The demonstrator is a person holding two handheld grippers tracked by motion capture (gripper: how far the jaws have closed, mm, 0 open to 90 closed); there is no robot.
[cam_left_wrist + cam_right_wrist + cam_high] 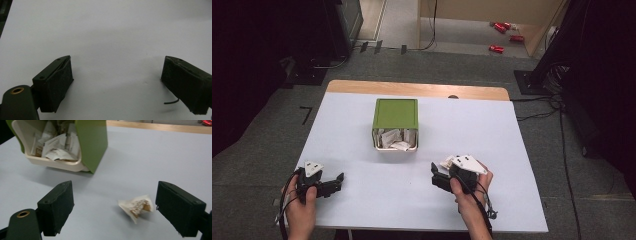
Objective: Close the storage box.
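- On the white table, near right: right gripper, jaws spread wide, holding nothing.
- Between those jaws in the right gripper view, closer to the right-hand jaw: small crumpled packet, white with brown print, lying flat on the table; touching neither jaw.
- Near left: left gripper, jaws wide apart over bare tabletop, empty.
- Centre, toward the far edge: green box, open side facing the person, paper packets piled inside.
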